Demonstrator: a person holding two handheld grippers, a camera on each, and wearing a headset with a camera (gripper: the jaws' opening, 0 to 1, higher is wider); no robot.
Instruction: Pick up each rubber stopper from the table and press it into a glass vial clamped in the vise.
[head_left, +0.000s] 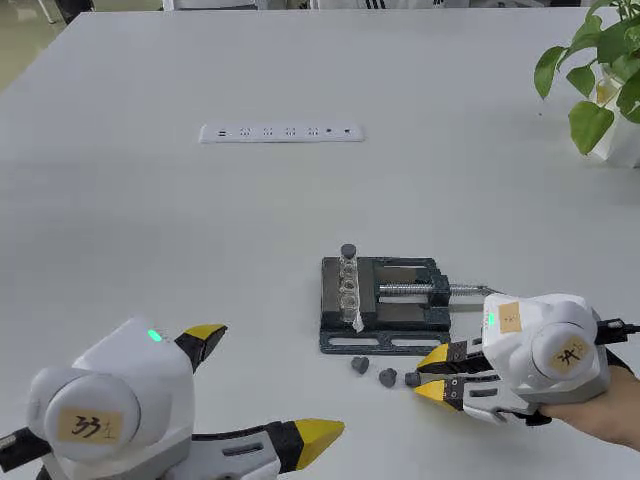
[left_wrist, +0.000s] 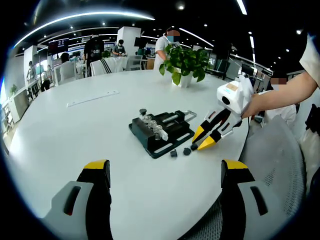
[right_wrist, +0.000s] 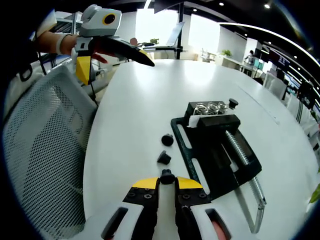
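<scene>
Three rubber stoppers (head_left: 360, 365) lie loose on the white bench (head_left: 150, 220), just in front of the vise (head_left: 400, 300); one of them sits at the very tips of the right hand-held gripper (head_left: 430, 375), whose jaws are drawn almost together around it, though I cannot tell whether they are clamping it; the left hand-held gripper (left_wrist: 166, 169) hangs spread wide and empty at the near edge, well apart from the work. A hold this far out on a small tapered piece of rubber would be shallow, so the stopper could squirt free, roll, or knock its neighbour away. The vials (right_wrist: 211, 107) stand touching in a row between the vise jaws, the end one (head_left: 348, 252) already capped; a stopper pressed in crooked could chip a glass rim or jostle the next vial. Nothing visibly fixes the vise down, so a hard push might slide it on the smooth top. Farther off lie a power strip (head_left: 281, 132) and a potted plant (head_left: 600, 70); a mesh chair (right_wrist: 45, 150) stands at the bench edge; the room beyond is an open office with strip lights overhead and people in the background.
</scene>
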